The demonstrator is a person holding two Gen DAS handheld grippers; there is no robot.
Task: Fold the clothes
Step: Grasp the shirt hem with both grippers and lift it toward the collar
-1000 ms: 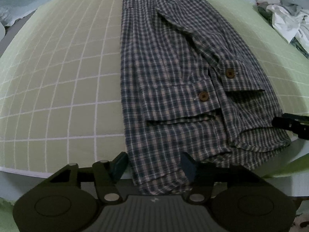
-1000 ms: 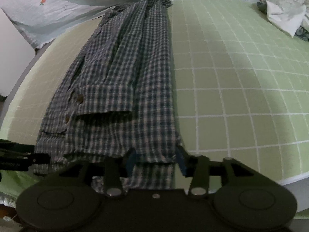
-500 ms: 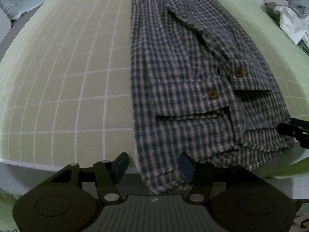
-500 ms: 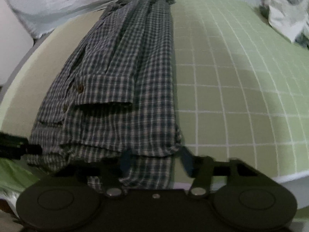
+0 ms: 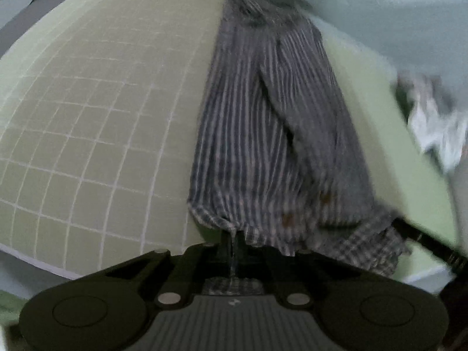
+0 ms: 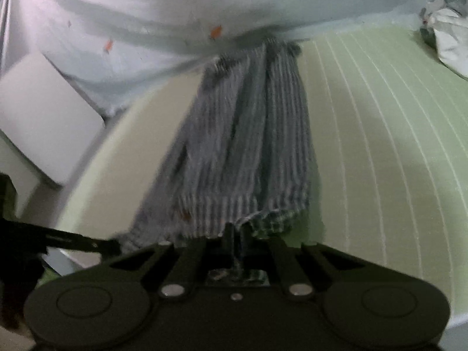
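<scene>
A blue checked shirt [image 5: 272, 134], folded into a long narrow strip with its brown buttons showing, lies on the green gridded mat [image 5: 87, 117]. My left gripper [image 5: 232, 241] is shut on the shirt's near hem at its left corner and holds it lifted. My right gripper [image 6: 234, 238] is shut on the near hem of the shirt [image 6: 248, 146] at its right corner, also lifted. The far collar end still rests on the mat [image 6: 380, 146]. Each gripper shows as a dark bar at the other view's edge.
A pile of white and grey clothes [image 6: 447, 38] lies at the mat's far right, also in the left wrist view [image 5: 433, 128]. A pale sheet with orange prints [image 6: 146, 29] lies beyond the mat. A white box [image 6: 44, 111] stands to the left.
Both grippers closed on the shirt's near hem and lifted it, moving forward and up; the near end now hangs bunched from the fingers and both views are blurred.
</scene>
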